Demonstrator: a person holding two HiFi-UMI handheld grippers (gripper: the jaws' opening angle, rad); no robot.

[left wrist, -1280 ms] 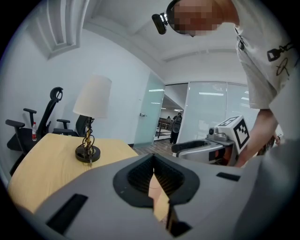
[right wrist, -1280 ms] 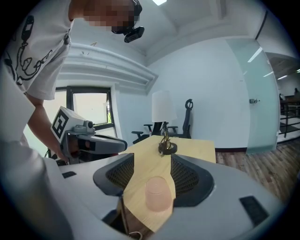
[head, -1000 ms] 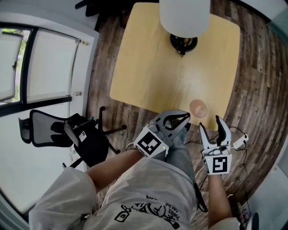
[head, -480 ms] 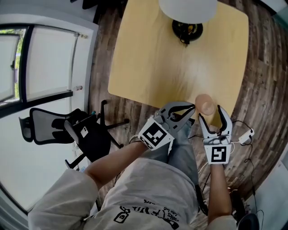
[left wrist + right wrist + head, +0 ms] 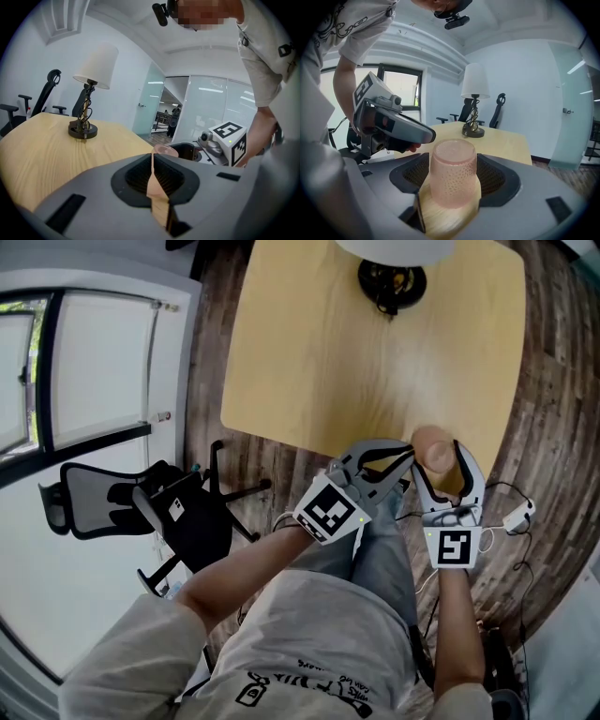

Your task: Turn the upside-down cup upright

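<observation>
Right gripper [image 5: 439,463] (jaws just opening) straddles the cup [image 5: 453,172], pointing slightly down

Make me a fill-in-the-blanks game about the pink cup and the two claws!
The pink cup stands ____ down on the table.
The claw with the cup between its jaws is the ____ one.
The left claw is ____ and holds nothing.
Far back on the table stands a ____ with a white shade.
Missing words: upside, right, shut, lamp. The right claw's jaws have just been opening, not pressing the cup.
</observation>
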